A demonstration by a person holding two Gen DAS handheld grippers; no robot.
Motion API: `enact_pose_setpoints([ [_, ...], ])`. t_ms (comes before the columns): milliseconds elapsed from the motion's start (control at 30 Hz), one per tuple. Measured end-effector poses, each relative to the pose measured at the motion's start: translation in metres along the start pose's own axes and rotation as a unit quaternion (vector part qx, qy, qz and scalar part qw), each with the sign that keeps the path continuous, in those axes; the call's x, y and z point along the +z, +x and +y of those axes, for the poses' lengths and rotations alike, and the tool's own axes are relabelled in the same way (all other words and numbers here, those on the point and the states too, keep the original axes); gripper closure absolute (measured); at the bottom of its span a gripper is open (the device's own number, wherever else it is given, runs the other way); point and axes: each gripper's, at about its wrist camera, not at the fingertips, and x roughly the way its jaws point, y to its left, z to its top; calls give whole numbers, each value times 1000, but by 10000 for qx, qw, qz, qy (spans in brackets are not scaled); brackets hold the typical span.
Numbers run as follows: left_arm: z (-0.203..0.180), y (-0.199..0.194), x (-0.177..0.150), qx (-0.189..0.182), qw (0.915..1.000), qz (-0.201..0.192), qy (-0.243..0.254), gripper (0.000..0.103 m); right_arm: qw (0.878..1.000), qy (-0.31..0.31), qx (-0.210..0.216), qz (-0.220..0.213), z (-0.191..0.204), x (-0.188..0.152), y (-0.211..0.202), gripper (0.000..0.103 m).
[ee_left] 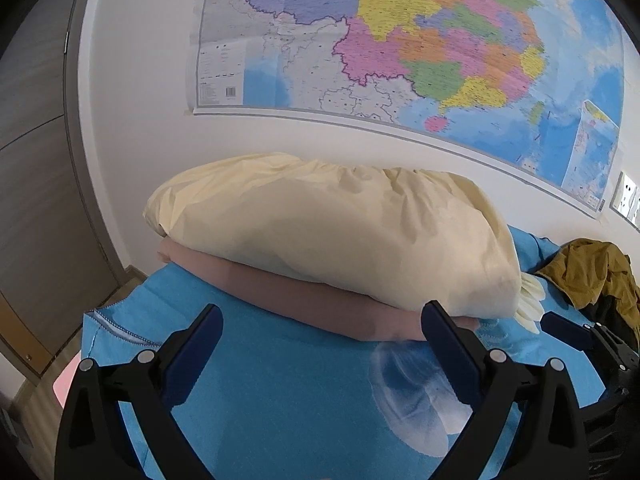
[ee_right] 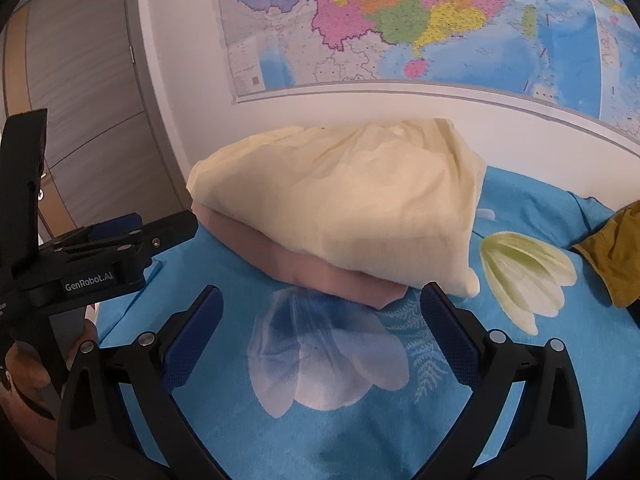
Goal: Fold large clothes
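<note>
A folded cream garment (ee_left: 336, 236) (ee_right: 352, 204) lies on top of a folded pink garment (ee_left: 304, 300) (ee_right: 312, 268) on a bed with a blue flowered sheet (ee_left: 280, 392) (ee_right: 360, 420). My left gripper (ee_left: 322, 312) hangs open just in front of the stack's near edge, with nothing between its fingers. My right gripper (ee_right: 320, 292) is open wide as well, empty, a little short of the pink garment's corner. In the right wrist view the left gripper (ee_right: 160, 224) shows from the side at the left. In the left wrist view, part of the right gripper (ee_left: 568, 328) shows at the right.
A crumpled mustard garment (ee_left: 592, 276) (ee_right: 616, 256) lies on the sheet to the right of the stack. A large map (ee_left: 400, 40) hangs on the white wall behind the bed. A brown door (ee_left: 36, 200) stands at the left. A person's hand (ee_right: 24, 364) holds the left gripper.
</note>
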Motion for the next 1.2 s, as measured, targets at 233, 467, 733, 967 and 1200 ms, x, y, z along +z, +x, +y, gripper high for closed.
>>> enact_pose_setpoints([
  [233, -4, -6, -8, 53, 10000, 7, -41, 7, 9999, 98, 6, -31, -2, -10, -8, 6],
  [467, -8, -10, -19, 87, 9999, 95, -75, 7, 10000, 57, -14, -11, -1, -18, -16, 6],
  [733, -16, -16, -29, 135, 9999, 106, -20, 7, 9999, 92, 46, 38, -2, -28, -22, 6],
  [967, -20, -23, -33, 196, 9998, 79, 1, 7, 9998, 117, 102, 85, -2, -37, -27, 6],
  [1200, -25, -28, -35, 187, 9998, 52, 26, 7, 9998, 152, 78, 59, -6, -42, -35, 6],
])
